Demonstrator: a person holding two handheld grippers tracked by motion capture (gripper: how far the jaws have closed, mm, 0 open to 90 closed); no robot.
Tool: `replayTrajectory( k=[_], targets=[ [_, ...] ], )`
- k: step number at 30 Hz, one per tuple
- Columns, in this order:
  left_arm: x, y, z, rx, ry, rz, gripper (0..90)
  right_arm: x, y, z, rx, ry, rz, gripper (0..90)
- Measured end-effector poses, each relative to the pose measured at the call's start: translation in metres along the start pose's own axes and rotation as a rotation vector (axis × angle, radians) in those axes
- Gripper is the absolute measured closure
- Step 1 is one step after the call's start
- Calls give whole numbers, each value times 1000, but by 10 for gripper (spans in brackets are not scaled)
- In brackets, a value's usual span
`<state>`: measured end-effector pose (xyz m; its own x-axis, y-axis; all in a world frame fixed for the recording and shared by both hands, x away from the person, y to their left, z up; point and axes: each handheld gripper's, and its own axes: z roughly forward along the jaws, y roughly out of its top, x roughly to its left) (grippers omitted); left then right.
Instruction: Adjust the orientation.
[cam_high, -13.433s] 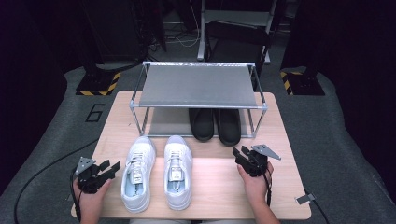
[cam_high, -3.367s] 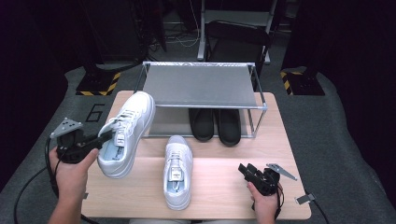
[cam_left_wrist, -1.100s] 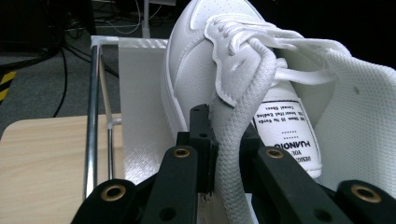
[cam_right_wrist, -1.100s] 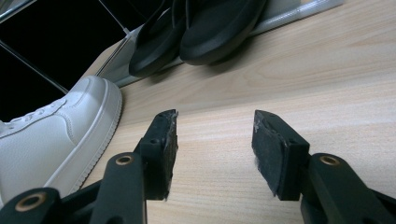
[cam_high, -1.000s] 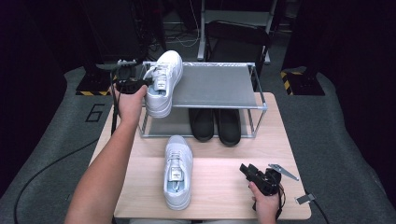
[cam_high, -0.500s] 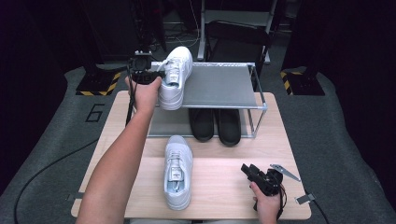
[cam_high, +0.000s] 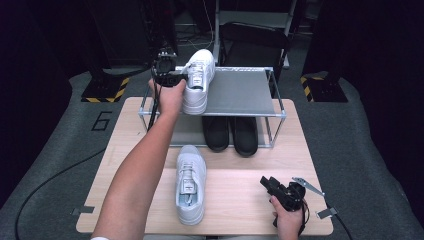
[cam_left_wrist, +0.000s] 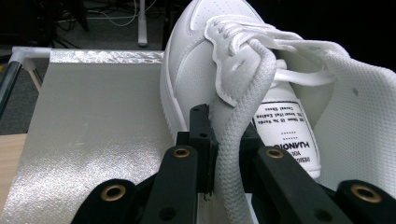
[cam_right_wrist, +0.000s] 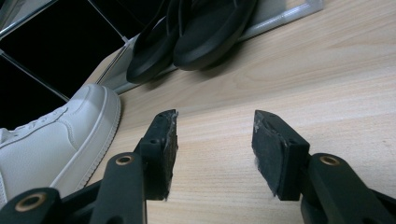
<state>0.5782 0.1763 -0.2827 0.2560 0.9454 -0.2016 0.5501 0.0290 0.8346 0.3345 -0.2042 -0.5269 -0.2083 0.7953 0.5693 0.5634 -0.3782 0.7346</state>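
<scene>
My left gripper (cam_high: 176, 78) is shut on the collar of a white sneaker (cam_high: 198, 79), held over the left part of the rack's top shelf (cam_high: 240, 92). In the left gripper view the jaws pinch the padded collar and tongue edge of the white sneaker (cam_left_wrist: 243, 79) above the silver shelf (cam_left_wrist: 88, 130). A second white sneaker (cam_high: 190, 182) lies on the wooden table (cam_high: 240, 195), toe toward the rack. My right gripper (cam_high: 267, 184) rests open near the table's front right; in the right gripper view the right gripper (cam_right_wrist: 212, 149) has bare wood between its pads.
A pair of black shoes (cam_high: 231, 132) sits on the rack's lower level, also seen as black shoes (cam_right_wrist: 196, 32) in the right gripper view. The rack's metal posts (cam_high: 277, 125) frame the shelf. Dark floor with yellow-black tape (cam_high: 107, 90) surrounds the table.
My left hand has carried the sneaker to the right, from the rack's left corner to over the left part of the top shelf. The right gripper has stayed put.
</scene>
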Motion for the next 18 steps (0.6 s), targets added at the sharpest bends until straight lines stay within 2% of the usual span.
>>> replayTrajectory(
  k=[3, 11, 14, 16, 18],
  targets=[
    [0, -1, 3, 2, 1, 3, 823, -1, 1, -1, -2, 1, 7, 501],
    [0, -2, 11, 19, -6, -25, 818, -1, 1, 0, 0, 3, 10, 501],
    [6, -2, 15, 44, -24, -56, 811, -1, 1, -1, -2, 3, -4, 500],
    [8, -2, 17, 63, -29, -56, 794, -1, 1, -1, 1, 1, 4, 500],
    [10, -2, 18, 61, -41, -37, 777, -1, 0, 0, 0, 2, 3, 500]
  ],
)
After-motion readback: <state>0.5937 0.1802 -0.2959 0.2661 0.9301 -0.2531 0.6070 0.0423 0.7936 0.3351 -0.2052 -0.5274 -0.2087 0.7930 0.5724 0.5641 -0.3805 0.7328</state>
